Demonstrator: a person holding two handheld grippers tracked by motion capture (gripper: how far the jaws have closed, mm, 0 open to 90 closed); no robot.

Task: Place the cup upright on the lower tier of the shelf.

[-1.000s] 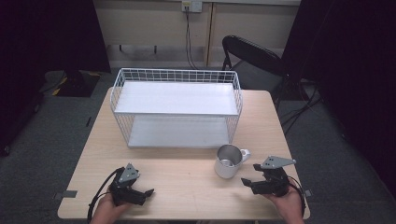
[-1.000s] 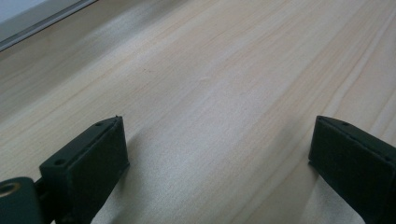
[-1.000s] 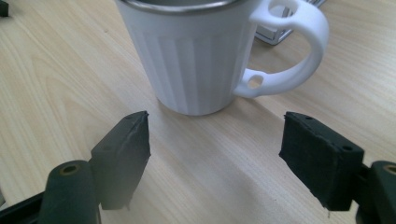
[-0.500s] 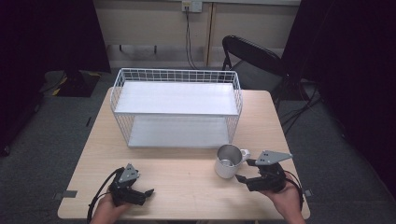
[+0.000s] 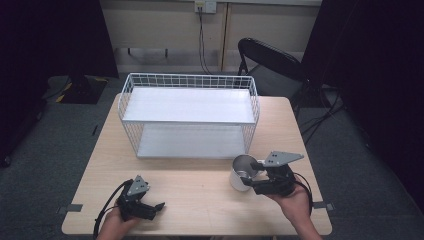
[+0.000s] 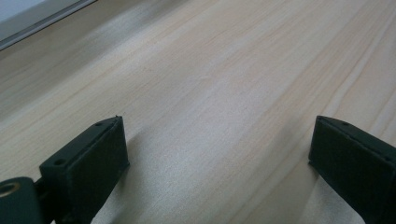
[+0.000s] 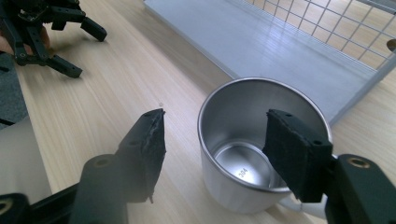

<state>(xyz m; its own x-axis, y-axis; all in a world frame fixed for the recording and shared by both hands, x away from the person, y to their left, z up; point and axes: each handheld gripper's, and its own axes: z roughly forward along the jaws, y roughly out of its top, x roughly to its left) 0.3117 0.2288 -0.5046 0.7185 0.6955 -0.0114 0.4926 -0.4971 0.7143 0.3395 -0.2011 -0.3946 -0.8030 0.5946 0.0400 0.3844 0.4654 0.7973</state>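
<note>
Seeing steel mug (image 5: 243, 172) upright on bench (image 5: 200, 195), mouth up, handle toward right gripper (image 5: 259, 186). We note its jaws just closing, astride mug wall, not pressing. Left gripper (image 5: 152, 209) spread, resting low.

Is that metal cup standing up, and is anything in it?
Upright and empty: the metal cup stands mouth up on the table, its bare bottom showing.
</note>
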